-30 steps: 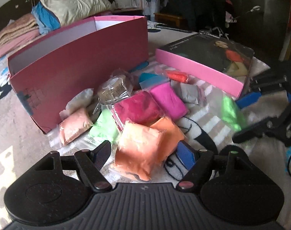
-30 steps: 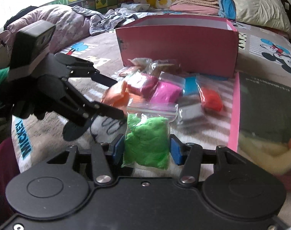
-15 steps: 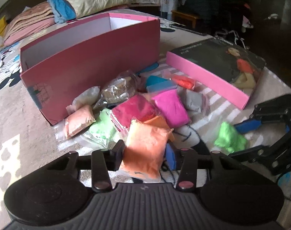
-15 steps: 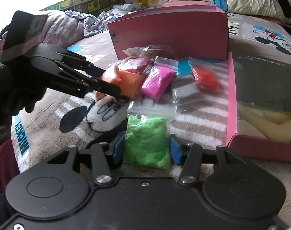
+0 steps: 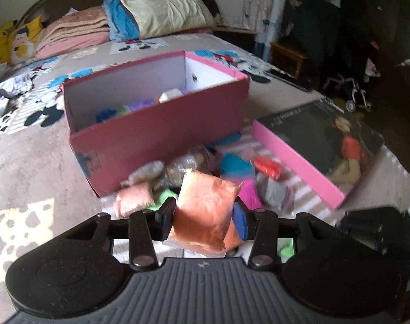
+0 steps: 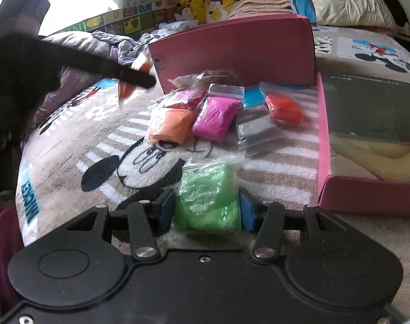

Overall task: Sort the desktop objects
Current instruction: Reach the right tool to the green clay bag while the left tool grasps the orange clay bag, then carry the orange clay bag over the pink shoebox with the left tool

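Note:
My left gripper (image 5: pixel 205 216) is shut on an orange clay bag (image 5: pixel 206 210) and holds it in the air in front of the open pink box (image 5: pixel 161 132), which has several clay bags inside. My right gripper (image 6: pixel 207 210) is shut on a green clay bag (image 6: pixel 209 197) low over the blanket. More bags lie in front of the box: orange (image 6: pixel 171 125), magenta (image 6: pixel 215 117), grey (image 6: pixel 258 132), red (image 6: pixel 284 108). The left gripper also shows in the right wrist view (image 6: pixel 132 77), blurred, with the orange bag.
The pink box lid (image 5: pixel 307 156) lies upside up at the right, also in the right wrist view (image 6: pixel 366 191). All rests on a Mickey Mouse blanket (image 6: pixel 110 167) on a bed. Pillows and plush toys lie at the far end.
My left gripper closed on the orange bag and lifted it up toward the pink box. My right gripper kept the green bag and drew back a little from the pile.

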The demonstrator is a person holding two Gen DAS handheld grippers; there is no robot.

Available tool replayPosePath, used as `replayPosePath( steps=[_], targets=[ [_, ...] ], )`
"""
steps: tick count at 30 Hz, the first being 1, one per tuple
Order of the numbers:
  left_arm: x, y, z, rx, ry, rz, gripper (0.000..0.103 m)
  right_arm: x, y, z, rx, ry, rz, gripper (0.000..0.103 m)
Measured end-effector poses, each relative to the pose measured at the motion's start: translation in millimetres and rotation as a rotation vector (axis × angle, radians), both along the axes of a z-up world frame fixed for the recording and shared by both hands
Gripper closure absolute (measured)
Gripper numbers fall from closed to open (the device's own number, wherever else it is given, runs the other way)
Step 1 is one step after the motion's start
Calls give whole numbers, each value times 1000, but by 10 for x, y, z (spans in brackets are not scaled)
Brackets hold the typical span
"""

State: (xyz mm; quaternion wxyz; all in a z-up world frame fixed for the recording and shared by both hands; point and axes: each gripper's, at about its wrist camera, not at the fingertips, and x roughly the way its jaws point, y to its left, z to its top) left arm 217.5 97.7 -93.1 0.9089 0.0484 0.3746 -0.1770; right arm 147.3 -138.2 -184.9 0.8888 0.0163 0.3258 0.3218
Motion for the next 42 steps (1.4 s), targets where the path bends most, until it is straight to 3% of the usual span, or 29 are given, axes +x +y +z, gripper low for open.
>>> replayPosePath(
  steps=[14, 25, 42],
  targets=[
    [300, -112, 442, -3, -105, 66, 60, -82, -118, -170, 74, -95, 31, 54],
    [670, -101, 599, -4, -154, 174, 60, -37, -212, -214, 149, -72, 35, 54],
    [1371, 106, 727, -45, -171, 339, 60, -44, -214, -229, 163, -72, 37, 54]
  ],
)
